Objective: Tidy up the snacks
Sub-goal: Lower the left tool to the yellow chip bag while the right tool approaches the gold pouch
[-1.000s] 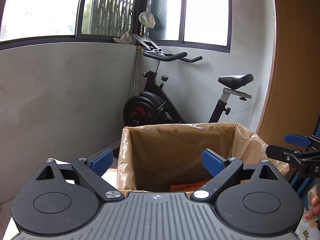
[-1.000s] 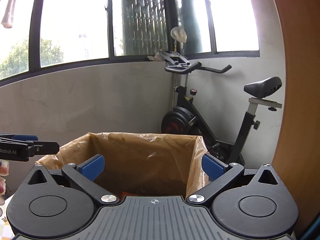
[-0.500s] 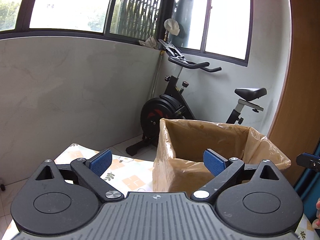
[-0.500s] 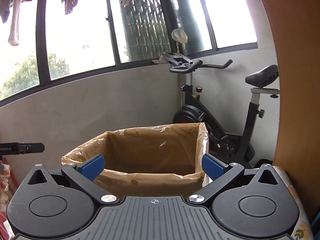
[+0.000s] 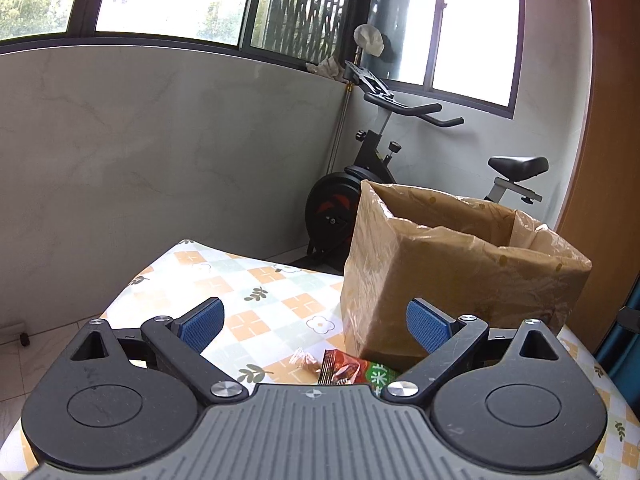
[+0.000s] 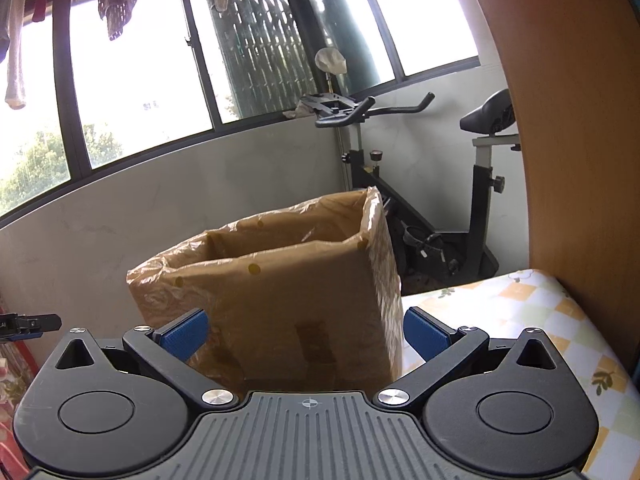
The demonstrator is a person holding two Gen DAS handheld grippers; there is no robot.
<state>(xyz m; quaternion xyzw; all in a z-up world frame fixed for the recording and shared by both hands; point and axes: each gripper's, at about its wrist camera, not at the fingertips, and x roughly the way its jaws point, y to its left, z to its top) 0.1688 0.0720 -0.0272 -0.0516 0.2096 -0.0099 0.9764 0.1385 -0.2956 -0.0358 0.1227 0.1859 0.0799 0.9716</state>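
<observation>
Both grippers, left gripper [image 5: 316, 322] and right gripper [image 6: 306, 330], had drawn back from above the lined box [image 5: 460, 276], fingers apart and empty, exposing snack packets [image 5: 348, 370] on the worktop [image 5: 224, 280] beside it, unsorted.

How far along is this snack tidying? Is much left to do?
Hard to say what is done: the lined cardboard box stands open on the table, but its inside is not visible. Nothing is in hand; the left gripper and right gripper are both open and empty. Still left: at least the snack packets lying on the cloth beside the box.
</observation>
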